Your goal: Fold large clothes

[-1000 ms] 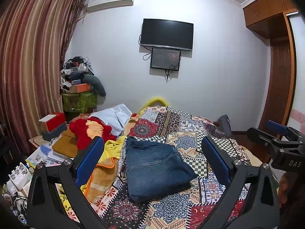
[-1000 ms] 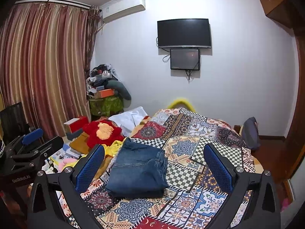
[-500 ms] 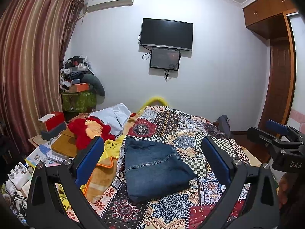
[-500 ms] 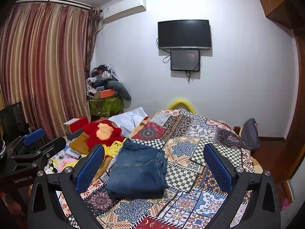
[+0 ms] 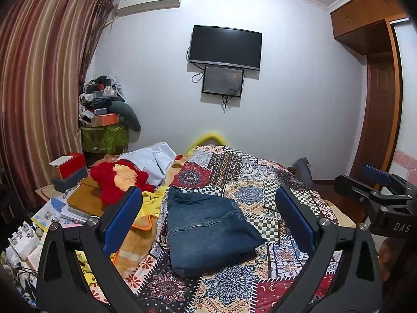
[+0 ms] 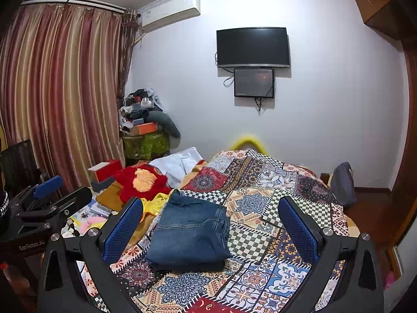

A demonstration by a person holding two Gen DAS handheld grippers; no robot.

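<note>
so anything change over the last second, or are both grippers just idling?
Nothing visibly changed. The left gripper and the right gripper stay open and empty, held above the bed. The folded jeans lie in the same spot on the patchwork cover, untouched.

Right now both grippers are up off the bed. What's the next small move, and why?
Probably none on the jeans: they lie as a compact folded stack on the patchwork quilt, and both the left gripper and right gripper hang open, holding nothing. I would turn toward the next garment, perhaps the yellow cloth beside them.
</note>
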